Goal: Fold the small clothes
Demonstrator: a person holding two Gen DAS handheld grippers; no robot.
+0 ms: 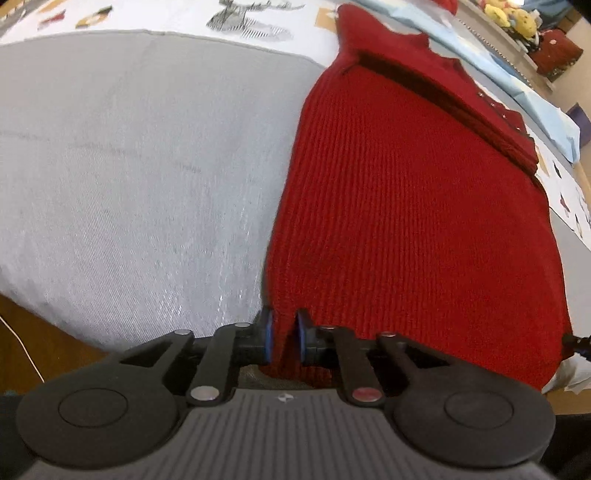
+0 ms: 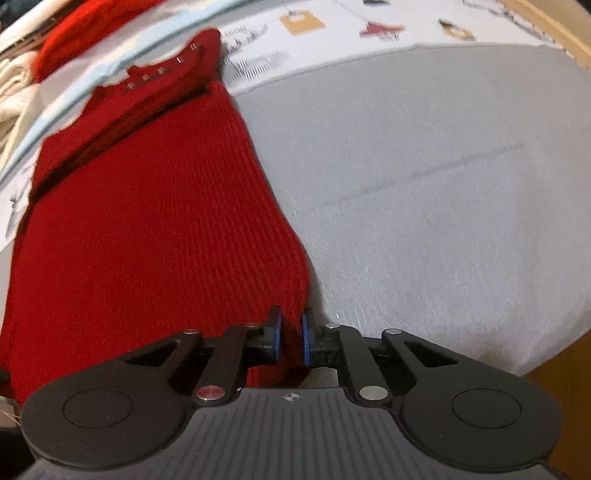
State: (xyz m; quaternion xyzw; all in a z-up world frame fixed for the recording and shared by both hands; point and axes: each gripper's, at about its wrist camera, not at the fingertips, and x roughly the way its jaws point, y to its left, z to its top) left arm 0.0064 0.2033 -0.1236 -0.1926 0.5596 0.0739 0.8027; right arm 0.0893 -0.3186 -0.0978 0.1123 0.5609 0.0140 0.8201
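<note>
A red ribbed knit garment [image 1: 413,206] lies flat on a grey cloth [image 1: 140,155], its sides folded in and its buttoned neck end far from me. It also shows in the right wrist view [image 2: 147,229]. My left gripper [image 1: 283,338] is shut on the garment's near left hem corner. My right gripper [image 2: 291,339] is shut on the near right hem corner. Both sets of blue pads pinch red fabric at the near edge.
The grey cloth [image 2: 424,192] covers a white printed sheet [image 2: 332,26]. A light blue cloth [image 1: 517,85] lies beyond the garment. Stuffed toys and a red item [image 1: 554,51] sit on a shelf far right. The wooden floor [image 1: 33,332] shows past the near edge.
</note>
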